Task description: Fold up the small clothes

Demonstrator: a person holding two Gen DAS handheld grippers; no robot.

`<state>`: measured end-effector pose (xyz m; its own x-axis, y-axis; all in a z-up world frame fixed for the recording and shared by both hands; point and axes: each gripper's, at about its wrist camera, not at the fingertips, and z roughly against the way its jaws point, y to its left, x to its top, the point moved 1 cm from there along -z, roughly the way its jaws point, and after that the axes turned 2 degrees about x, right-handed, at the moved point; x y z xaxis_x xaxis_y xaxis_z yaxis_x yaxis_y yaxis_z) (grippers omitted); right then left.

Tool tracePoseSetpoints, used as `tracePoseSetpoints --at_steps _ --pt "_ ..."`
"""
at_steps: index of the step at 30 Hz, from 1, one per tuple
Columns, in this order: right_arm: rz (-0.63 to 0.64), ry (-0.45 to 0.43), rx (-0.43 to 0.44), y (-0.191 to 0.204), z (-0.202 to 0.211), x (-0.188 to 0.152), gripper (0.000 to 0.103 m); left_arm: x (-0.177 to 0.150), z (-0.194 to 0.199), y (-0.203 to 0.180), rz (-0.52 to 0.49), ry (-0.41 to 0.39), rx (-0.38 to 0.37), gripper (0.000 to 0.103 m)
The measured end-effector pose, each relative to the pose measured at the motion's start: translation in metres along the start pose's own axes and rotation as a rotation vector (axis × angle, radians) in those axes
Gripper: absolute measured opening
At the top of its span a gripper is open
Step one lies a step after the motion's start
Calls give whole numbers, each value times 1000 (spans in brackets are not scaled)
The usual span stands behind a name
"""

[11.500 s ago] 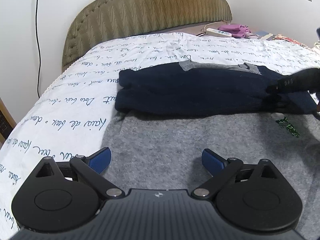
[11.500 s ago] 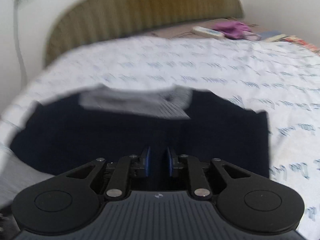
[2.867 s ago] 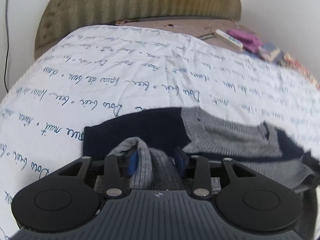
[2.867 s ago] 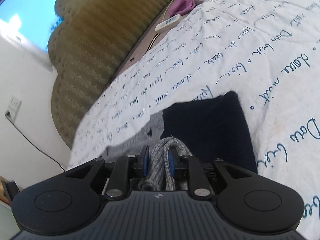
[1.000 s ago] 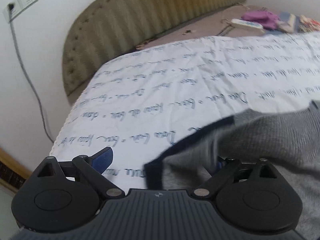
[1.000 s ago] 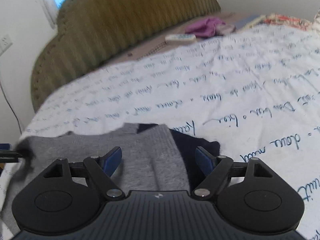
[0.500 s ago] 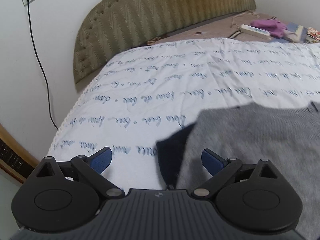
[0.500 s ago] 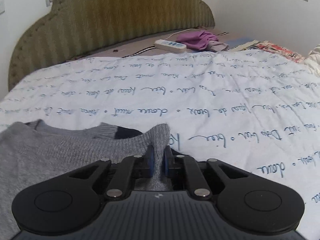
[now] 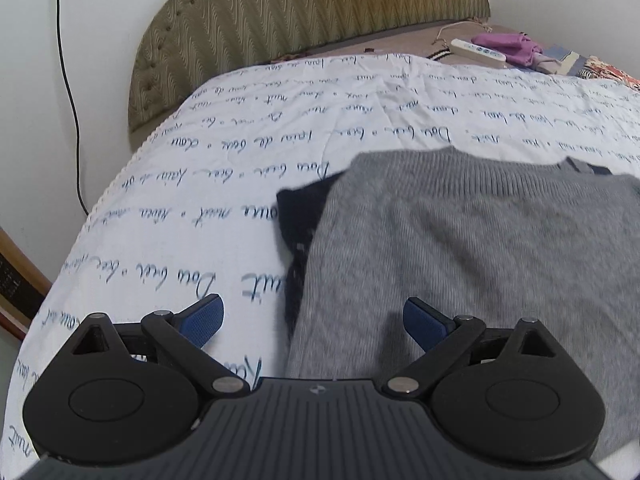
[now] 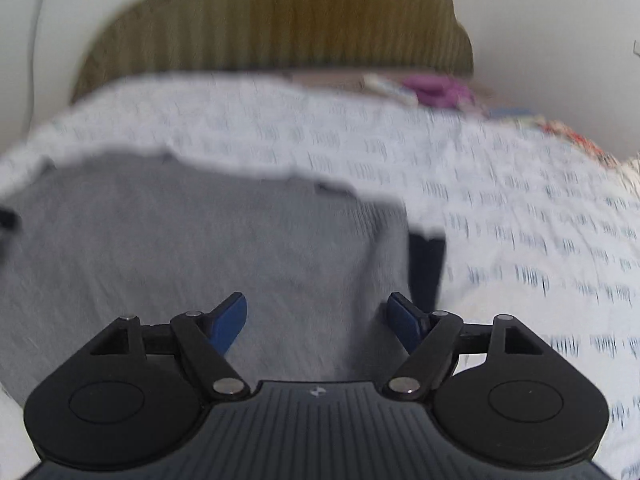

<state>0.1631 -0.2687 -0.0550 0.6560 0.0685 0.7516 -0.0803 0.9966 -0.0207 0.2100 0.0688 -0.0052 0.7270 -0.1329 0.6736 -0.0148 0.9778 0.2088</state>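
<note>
A grey knit sweater (image 9: pixel 472 240) with navy parts lies folded flat on the bed. A navy sleeve edge (image 9: pixel 300 216) sticks out from under its left side. My left gripper (image 9: pixel 312 320) is open and empty above the sweater's left near edge. The right wrist view is blurred. There the sweater (image 10: pixel 200 248) fills the lower left, with a navy strip (image 10: pixel 426 268) at its right edge. My right gripper (image 10: pixel 318 318) is open and empty above the sweater's right part.
The bed has a white quilt (image 9: pixel 280 136) printed with blue script and an olive padded headboard (image 9: pixel 304 12). A white power strip (image 9: pixel 478 50) and a purple cloth (image 9: pixel 508 44) lie at the far right. A black cable (image 9: pixel 70 92) hangs on the left wall.
My right gripper has let go of the sweater's corner, opened and pulled back. My left gripper stays open and has shifted slightly closer over the sweater.
</note>
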Motion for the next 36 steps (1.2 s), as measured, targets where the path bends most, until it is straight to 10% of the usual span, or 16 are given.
tracePoseSetpoints --at_steps 36 --pt "-6 -66 89 107 51 -37 85 -77 14 34 102 -37 -45 103"
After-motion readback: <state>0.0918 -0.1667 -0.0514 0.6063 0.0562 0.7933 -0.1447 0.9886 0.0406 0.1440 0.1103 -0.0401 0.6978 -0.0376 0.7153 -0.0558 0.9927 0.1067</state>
